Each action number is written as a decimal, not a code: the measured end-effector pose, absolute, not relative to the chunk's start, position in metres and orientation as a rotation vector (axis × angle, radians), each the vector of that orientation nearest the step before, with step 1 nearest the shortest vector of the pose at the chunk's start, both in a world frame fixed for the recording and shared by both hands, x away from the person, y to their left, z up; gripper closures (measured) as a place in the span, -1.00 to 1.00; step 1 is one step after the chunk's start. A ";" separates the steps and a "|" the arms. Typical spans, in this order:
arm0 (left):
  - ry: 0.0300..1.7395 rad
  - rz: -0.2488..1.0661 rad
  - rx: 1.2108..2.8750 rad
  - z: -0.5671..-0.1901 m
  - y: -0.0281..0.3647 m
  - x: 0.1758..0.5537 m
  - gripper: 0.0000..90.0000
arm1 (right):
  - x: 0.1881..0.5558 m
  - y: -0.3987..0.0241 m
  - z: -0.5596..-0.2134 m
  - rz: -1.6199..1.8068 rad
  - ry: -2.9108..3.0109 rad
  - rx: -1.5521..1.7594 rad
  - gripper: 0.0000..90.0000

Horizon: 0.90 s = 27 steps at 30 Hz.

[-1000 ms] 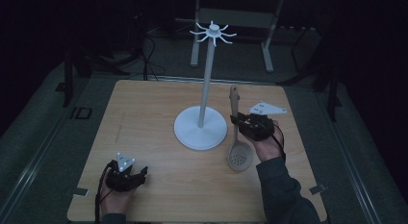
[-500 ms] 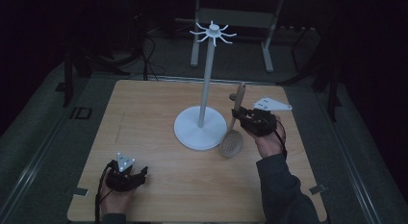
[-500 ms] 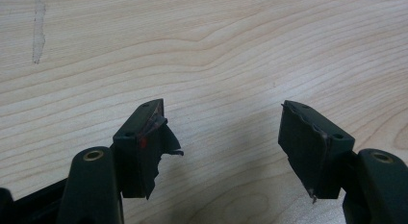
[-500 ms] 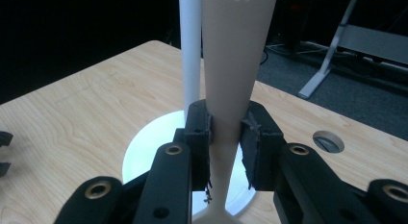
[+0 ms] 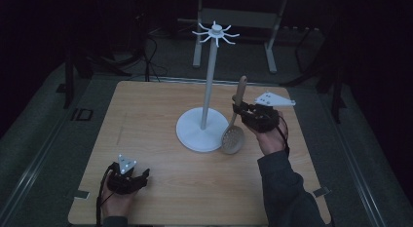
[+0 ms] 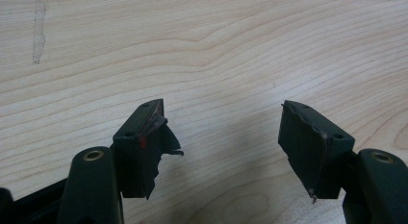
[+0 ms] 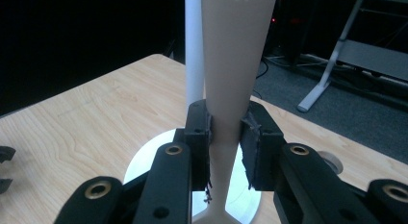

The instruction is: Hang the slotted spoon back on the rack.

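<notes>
Two grippers, one busy. Right gripper [image 5: 237,111] is clamped on the handle of a slotted spoon [image 5: 234,123], jaws pressed on both flat sides of the handle low on its length, seen close in the right gripper view [image 7: 225,152]. Spoon stands near upright, handle end up, perforated bowl down beside the edge of the stand's round base [image 5: 195,137]; whether the bowl touches the table or hangs just clear is hard to tell in the dim high view. Held low and vertical probably so the free handle end can go up to the hooks [image 5: 215,33] atop the white pole [image 5: 209,81], which are well above the spoon. Nothing hangs on those hooks; the stand is bare.

Left gripper [image 5: 146,175] rests on the wooden table [image 5: 146,110] near the front left corner, well apart from the stand. Jaws wide apart, nothing between them, bare wood under them in the left gripper view [image 6: 221,137]. Likely parked out of the way.
</notes>
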<state>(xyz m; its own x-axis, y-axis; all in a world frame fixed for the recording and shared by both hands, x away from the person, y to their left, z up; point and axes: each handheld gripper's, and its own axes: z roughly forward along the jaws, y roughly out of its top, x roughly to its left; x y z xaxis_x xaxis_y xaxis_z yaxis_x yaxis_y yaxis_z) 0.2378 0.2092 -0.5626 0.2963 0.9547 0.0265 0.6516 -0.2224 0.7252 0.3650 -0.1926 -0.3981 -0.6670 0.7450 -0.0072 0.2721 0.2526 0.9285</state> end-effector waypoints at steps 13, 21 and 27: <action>1.431 0.648 1.956 -0.562 0.210 0.238 -0.24 | 0.367 -0.190 -0.382 1.432 2.051 0.906 0.65; 1.432 0.648 1.954 -0.562 0.210 0.238 -0.25 | 0.368 -0.190 -0.375 1.439 2.035 0.899 0.65; 1.434 0.648 1.950 -0.562 0.210 0.238 -0.25 | 0.370 -0.189 -0.370 1.451 2.022 0.899 0.65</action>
